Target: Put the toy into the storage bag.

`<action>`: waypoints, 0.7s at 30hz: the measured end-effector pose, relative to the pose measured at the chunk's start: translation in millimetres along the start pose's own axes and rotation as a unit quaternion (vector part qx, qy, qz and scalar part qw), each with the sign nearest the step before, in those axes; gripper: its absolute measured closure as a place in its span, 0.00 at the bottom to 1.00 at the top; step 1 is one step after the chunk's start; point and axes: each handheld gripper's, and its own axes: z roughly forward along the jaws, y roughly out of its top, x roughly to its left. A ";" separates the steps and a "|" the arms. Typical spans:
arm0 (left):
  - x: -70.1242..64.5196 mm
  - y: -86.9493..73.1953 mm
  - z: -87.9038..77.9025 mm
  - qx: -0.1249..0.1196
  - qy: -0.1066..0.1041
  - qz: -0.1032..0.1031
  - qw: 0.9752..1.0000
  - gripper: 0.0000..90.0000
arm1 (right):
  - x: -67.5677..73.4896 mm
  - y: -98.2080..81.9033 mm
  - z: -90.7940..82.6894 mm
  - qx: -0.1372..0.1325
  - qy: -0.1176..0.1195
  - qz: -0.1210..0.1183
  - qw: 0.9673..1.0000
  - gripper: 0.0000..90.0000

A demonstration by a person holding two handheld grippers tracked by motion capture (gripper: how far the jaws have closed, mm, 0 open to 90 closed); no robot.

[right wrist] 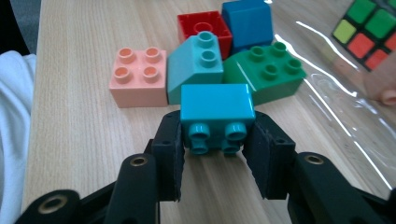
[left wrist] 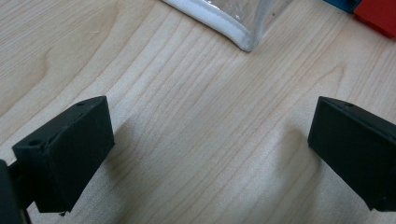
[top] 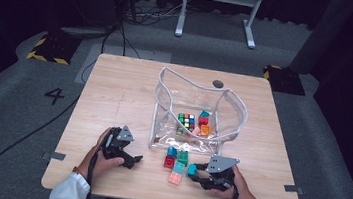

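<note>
high view: right gripper (top: 192, 171) grips teal brick (top: 191, 170) just right of loose bricks (top: 176, 162); clear pouch (top: 229, 105) lies beyond | left gripper view: left gripper (left wrist: 210, 149) spread, empty, above table (left wrist: 163, 116) | right gripper view: brick clamped, studs facing camera, long axis spanning jaws

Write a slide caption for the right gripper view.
Hand-held gripper clamps a teal brick before a cluster of loose bricks on the wooden table.
</note>
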 end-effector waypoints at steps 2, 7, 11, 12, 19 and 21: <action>0.0 0.0 0.0 0.000 0.000 0.000 1.000 0.00 | -3.8 -0.5 -3.5 -0.005 -0.005 0.000 1.000 0.66; 0.0 0.0 0.0 0.000 0.000 0.000 1.000 0.00 | -11.1 -1.8 -15.7 -0.010 -0.018 -0.003 1.000 0.66; 0.0 0.0 -0.2 0.000 0.002 0.001 1.000 0.00 | -19.7 -6.1 -26.7 -0.015 -0.033 0.001 0.999 0.66; 0.0 0.0 -0.2 0.000 0.002 0.001 1.000 0.00 | -19.7 -6.1 -26.7 -0.015 -0.033 0.001 0.999 0.66; 0.0 0.0 -0.1 0.000 0.002 0.001 1.000 0.00 | -33.4 -12.9 -56.2 -0.026 -0.065 0.018 0.997 0.66; 0.1 0.1 -0.1 0.000 0.002 0.001 1.000 0.00 | -38.4 -15.8 -65.8 -0.034 -0.074 0.034 0.996 0.66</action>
